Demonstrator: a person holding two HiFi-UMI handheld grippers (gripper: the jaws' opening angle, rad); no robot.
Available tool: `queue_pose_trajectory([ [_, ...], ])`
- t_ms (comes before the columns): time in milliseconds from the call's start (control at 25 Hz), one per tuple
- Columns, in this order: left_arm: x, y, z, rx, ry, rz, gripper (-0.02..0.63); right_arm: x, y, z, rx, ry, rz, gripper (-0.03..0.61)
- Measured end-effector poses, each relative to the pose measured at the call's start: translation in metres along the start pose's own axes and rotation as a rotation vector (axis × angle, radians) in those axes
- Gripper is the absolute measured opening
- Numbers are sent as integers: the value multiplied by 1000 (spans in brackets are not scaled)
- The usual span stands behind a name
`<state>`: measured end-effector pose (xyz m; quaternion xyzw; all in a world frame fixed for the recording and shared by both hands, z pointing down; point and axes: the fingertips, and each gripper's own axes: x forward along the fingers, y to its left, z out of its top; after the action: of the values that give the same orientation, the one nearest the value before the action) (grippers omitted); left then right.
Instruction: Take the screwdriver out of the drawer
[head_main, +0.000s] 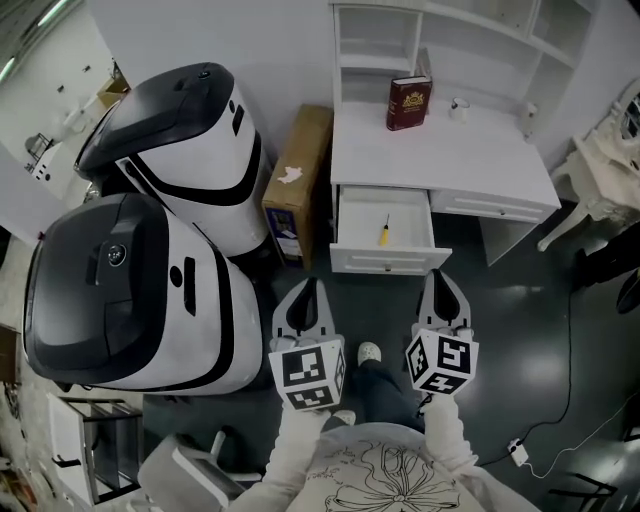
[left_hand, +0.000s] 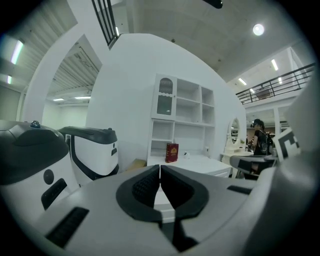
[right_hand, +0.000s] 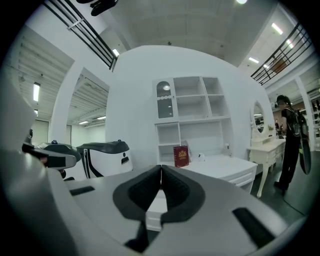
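**Both grippers shut and empty**

The left gripper (head_main: 309, 288) has its fingers pressed together, holding nothing. Farther off, the yellow screwdriver (head_main: 383, 233) lies in the open drawer (head_main: 352, 218). The right gripper (head_main: 440, 278) is closed and empty too.

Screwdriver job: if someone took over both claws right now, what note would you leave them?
Left claw: shut, empty, short of the drawer.
Right claw: shut, empty, also short of it.
Screwdriver: lies inside the open drawer of the white desk, untouched.
Done: the drawer is open.
Left: open a claw, reach in, grip the screwdriver, lift it out.
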<state>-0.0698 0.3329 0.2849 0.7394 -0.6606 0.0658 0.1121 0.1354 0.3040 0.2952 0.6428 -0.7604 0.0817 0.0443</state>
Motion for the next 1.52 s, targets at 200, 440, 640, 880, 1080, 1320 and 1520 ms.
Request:
queue_pose_trajectory([
  [200, 52, -9, 17, 0, -4, 22, 9, 56, -20, 15, 1, 3, 32, 3],
  [440, 108, -16, 34, 3, -6, 54, 9, 117, -41, 27, 8, 7, 72, 3],
  [640, 142, -19, 36, -3, 1, 72, 9, 153, -54, 27, 14, 18, 92, 3],
  [880, 161, -21, 33, -3, 25, 99, 9, 178, -65, 20, 33, 49, 109, 3],
  [1080, 175, -15, 29, -2, 49, 120, 10, 198, -62, 14, 41, 72, 128, 3],
  [1320, 200, -8, 27, -2, 73, 119, 9, 223, -59, 8, 45, 98, 131, 3],
  [1520, 235, -3, 27, -6, 91, 95, 9, 251, -66, 6, 44, 116, 107, 3],
])
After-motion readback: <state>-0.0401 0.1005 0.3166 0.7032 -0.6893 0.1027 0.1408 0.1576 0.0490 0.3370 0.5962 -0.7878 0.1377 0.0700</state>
